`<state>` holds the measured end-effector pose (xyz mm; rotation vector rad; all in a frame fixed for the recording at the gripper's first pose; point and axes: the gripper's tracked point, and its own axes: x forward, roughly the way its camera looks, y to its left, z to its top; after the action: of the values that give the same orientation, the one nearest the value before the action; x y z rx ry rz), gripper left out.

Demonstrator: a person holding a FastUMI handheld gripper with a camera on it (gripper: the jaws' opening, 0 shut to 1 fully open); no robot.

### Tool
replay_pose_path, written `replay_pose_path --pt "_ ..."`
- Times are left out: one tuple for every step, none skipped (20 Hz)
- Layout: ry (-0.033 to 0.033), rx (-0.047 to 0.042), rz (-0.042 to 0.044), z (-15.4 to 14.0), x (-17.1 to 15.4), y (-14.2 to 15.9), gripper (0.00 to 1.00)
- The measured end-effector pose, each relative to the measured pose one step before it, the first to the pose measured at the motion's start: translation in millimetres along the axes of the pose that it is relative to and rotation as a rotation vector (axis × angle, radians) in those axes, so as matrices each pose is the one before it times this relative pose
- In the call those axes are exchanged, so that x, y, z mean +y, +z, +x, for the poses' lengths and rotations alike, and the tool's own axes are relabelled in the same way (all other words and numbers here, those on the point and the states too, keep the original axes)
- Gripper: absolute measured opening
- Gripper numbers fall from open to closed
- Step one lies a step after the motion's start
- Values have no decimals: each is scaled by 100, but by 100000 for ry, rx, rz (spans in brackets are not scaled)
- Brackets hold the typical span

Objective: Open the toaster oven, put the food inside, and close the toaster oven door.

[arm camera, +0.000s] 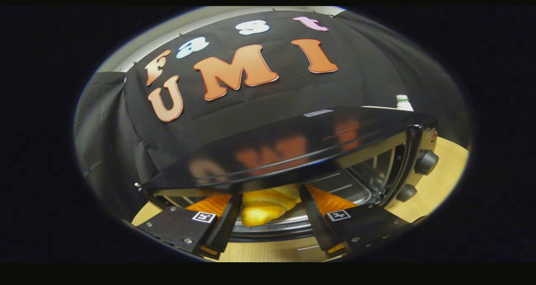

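Placing step: croissant at the oven mouth, door open.
Gripper (266, 211) fingers sat either side of the croissant (268, 207); looked clenched on it, though contact at the pads was hard to confirm. Croissant was just over the front lip of the toaster oven (293, 151), above the tray (289, 222), with the chamber and rack beyond and the knobs (426, 162) on the right panel. Likely next: push deeper, let go, back out, then close the door. Wooden table (444, 172) under it all, bottle (403, 102) behind.
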<state>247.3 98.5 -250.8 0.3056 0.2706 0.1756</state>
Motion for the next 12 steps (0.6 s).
replay_pose_path --pt "-1457 -99 -609 103 -206 104 83" --pt "-189 143 -1414 -220 12 -154 87" --pt "232 343 -2265 -674 163 -264 91" --pt "375 641 -2926 -1161 113 -384 98" --pt "-44 1028 -3389 -1310 -38 -536 99" --pt "-111 -51 -3221 -1472 -3 -281 99" --pt "78 -649 -3165 -1703 54 -77 99" --pt "410 -1162 -3230 -1949 191 -69 98" --pt "-55 -1132 -3242 -1986 75 1 99" --pt "-997 -835 -3417 -2003 -227 -204 99" --pt "-1382 -299 -2713 -1733 -223 -290 99" --pt "-1263 708 -1659 -1502 -252 -644 99"
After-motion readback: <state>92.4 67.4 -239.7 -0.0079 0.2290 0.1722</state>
